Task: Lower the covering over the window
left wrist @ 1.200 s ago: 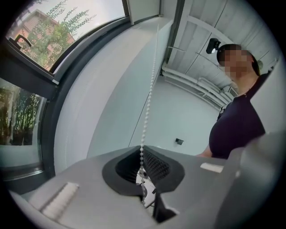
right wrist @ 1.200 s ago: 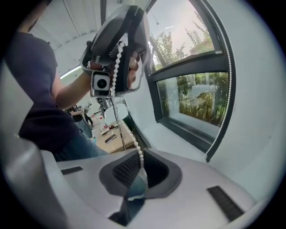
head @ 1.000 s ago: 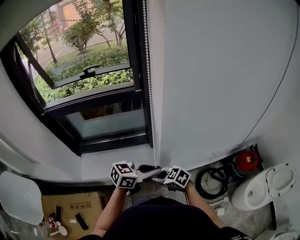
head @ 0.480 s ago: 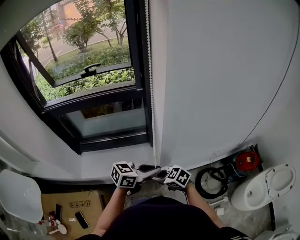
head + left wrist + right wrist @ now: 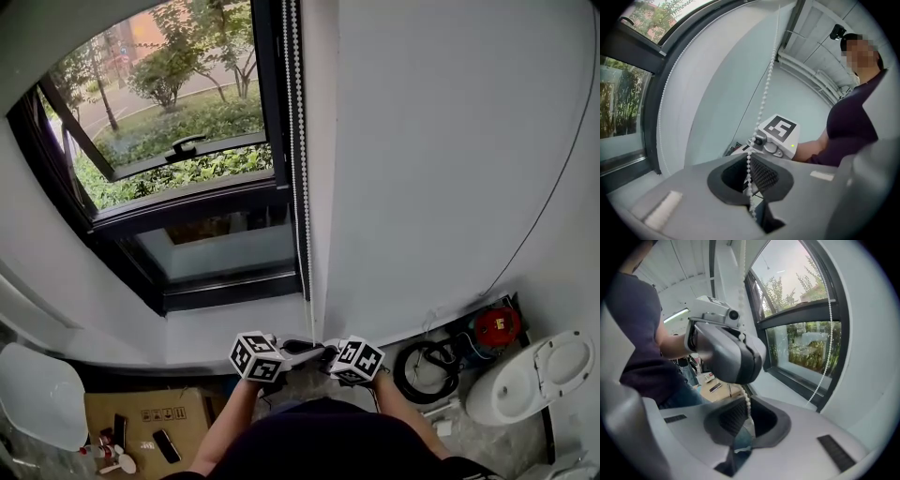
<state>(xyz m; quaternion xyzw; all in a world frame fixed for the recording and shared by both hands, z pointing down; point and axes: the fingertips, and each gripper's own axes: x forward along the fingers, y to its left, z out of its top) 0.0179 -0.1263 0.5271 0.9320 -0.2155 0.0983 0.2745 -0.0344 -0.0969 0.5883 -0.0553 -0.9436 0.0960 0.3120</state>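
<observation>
Now: both grippers clamped on the chain

Low in the head view, at 6 o'clock, the left gripper [image 5: 302, 349] and the right gripper [image 5: 323, 352] meet nose to nose. Their marker cubes sit side by side above the person's forearms. A white bead chain [image 5: 302, 187] hangs in two strands along the right edge of the dark frame of the window [image 5: 178, 131]. The window fills the 11 o'clock part of the view. The chain drops from 12 o'clock to the spot where the two grippers meet. Trees and a hedge show through the glass.

In the left gripper view the jaws are pressed together. One strand runs down from 12 o'clock into the slit between the pads and is pinched there. The right gripper's cube sits just behind, at 1 o'clock.

In the right gripper view the jaws are likewise clenched on the chain. It enters them from 12 o'clock, just below the left gripper's grey nose.

A white sill [image 5: 234, 328] lies under the frame, just above the grippers. A plain wall [image 5: 450, 141] takes up 1 to 3 o'clock. On the floor stand a toilet [image 5: 530, 375] at 4 o'clock, a black cable coil [image 5: 427, 361] and a red reel [image 5: 495, 323] near it, and a box [image 5: 141, 417] at 7 o'clock.
</observation>
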